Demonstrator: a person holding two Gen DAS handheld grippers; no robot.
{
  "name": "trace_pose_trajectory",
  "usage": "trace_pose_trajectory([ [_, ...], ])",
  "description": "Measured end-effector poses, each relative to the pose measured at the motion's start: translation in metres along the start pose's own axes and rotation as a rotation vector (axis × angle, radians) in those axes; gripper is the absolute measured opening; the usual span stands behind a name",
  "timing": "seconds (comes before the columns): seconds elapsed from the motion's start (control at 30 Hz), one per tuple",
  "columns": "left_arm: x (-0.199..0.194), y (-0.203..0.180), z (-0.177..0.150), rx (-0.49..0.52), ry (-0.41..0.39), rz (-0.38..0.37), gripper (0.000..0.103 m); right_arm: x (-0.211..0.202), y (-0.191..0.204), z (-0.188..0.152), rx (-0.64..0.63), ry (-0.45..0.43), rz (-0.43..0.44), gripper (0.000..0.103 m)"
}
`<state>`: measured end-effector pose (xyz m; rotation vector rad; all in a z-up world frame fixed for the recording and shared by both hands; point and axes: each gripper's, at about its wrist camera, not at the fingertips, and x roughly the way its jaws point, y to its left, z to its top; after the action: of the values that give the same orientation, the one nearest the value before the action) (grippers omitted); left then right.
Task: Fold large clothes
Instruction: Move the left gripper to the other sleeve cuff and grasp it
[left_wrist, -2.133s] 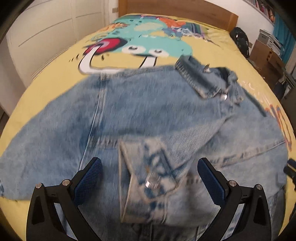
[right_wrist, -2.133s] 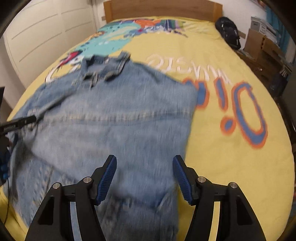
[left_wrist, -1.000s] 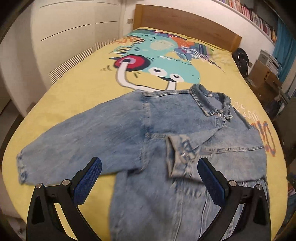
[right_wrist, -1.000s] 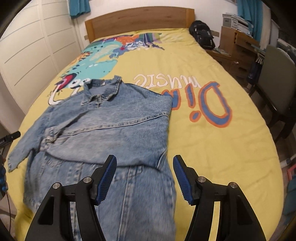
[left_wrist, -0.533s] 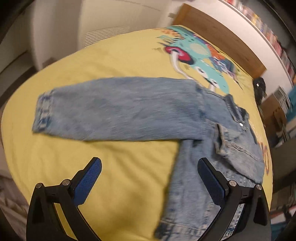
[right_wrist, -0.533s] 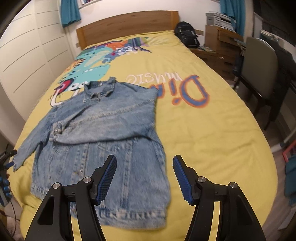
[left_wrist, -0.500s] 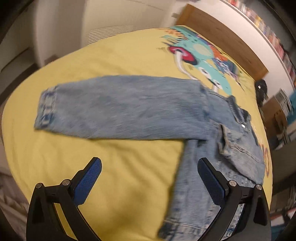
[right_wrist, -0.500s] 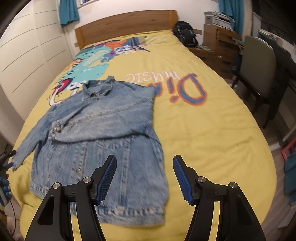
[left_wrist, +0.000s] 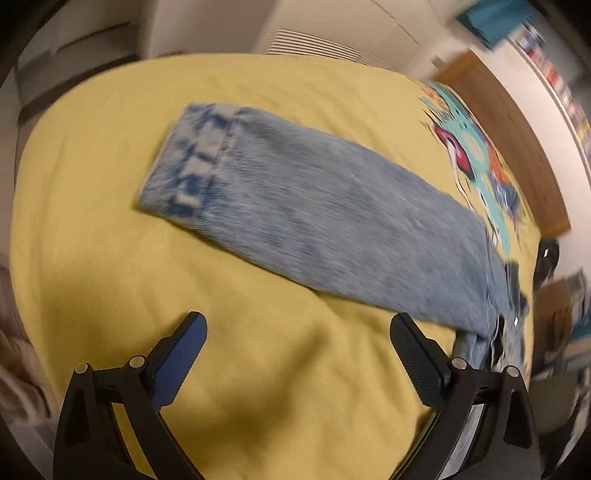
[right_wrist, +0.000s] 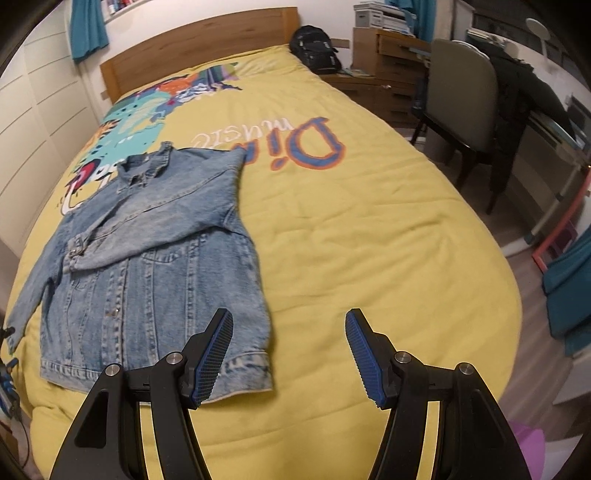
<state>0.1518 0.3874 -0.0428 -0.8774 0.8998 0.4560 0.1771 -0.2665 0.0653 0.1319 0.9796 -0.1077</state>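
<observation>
A light blue denim jacket (right_wrist: 155, 236) lies flat on the yellow bedspread (right_wrist: 351, 229), collar toward the headboard. One sleeve is folded across its chest; the other sleeve (left_wrist: 325, 221) stretches out flat, its cuff (left_wrist: 192, 162) toward the bed's side edge. My left gripper (left_wrist: 299, 325) hovers open over bare bedspread just short of that sleeve, nothing between its fingers. My right gripper (right_wrist: 290, 321) is open above the bed's foot, beside the jacket's hem corner (right_wrist: 255, 373), holding nothing. The left wrist view is motion-blurred.
A wooden headboard (right_wrist: 199, 40) closes the far end. A black backpack (right_wrist: 316, 48), wooden drawers (right_wrist: 388, 55) and a chair (right_wrist: 461, 96) with a dark garment stand along the right side. White wardrobe doors (right_wrist: 33, 122) line the left.
My left gripper swung out along the spread sleeve toward its cuff and dropped closer to the bed. My right gripper drew back toward the foot, so the whole jacket shows. Both stayed open.
</observation>
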Motion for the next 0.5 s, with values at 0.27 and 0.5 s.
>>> trace_pose_trajectory([
  [0.27,-0.002,0.031,0.017,-0.142,-0.031,-0.098,0.094,-0.011,0.003,0.0,-0.006,0.003,-0.049,0.065],
  [0.5,-0.001,0.06,0.041,-0.248,-0.058,-0.182,0.077,-0.021,0.015,0.003,-0.032,-0.002,-0.068,0.065],
])
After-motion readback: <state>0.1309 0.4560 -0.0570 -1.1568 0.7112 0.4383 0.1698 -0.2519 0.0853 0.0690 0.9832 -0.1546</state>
